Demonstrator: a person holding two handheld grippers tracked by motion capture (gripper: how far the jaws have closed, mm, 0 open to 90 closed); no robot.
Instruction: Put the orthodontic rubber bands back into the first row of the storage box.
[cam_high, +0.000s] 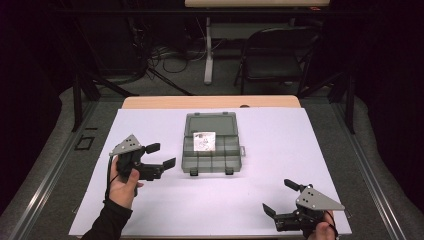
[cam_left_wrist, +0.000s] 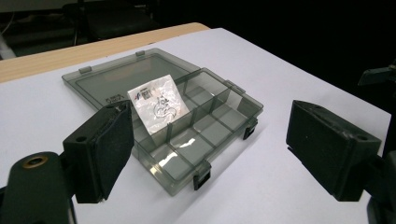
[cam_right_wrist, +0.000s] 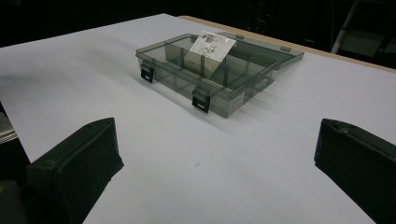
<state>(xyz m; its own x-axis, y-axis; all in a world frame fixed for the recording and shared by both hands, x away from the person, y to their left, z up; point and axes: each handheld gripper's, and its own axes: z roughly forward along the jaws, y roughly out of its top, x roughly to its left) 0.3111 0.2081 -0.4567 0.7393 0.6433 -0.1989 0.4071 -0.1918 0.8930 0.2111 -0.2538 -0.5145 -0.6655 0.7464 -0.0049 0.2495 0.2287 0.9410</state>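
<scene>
1. Leftmost, the left gripper (cam_high: 159, 156) hangs over the white sheet at about nine o'clock from the organiser box (cam_high: 210, 150). Its fingers (cam_left_wrist: 103, 154) stand wide with nothing between them, and they point at the box, which I judge suits a reach toward it.
2. Centrally, the organiser box lies near the middle of the desk (cam_high: 150, 102), its lid (cam_high: 210, 123) folded flat open toward twelve o'clock. That leaves every compartment reachable from above, and the two black latches (cam_high: 193, 172) face six o'clock, toward the person.
3. A small clear packet (cam_high: 204, 140) leans tilted on a divider in the rear row, near the hinge, its top toward the lid. Propped that way, an edge stands free for a pinch.
4. Dark print marks the packet's white label, too small to read; faint embossed lettering on the lid is likewise illegible.
5. Rightmost, the right gripper (cam_high: 281, 198) sits at about four o'clock from the box, well apart, fingers (cam_right_wrist: 77, 170) wide and empty, seemingly waiting.
</scene>
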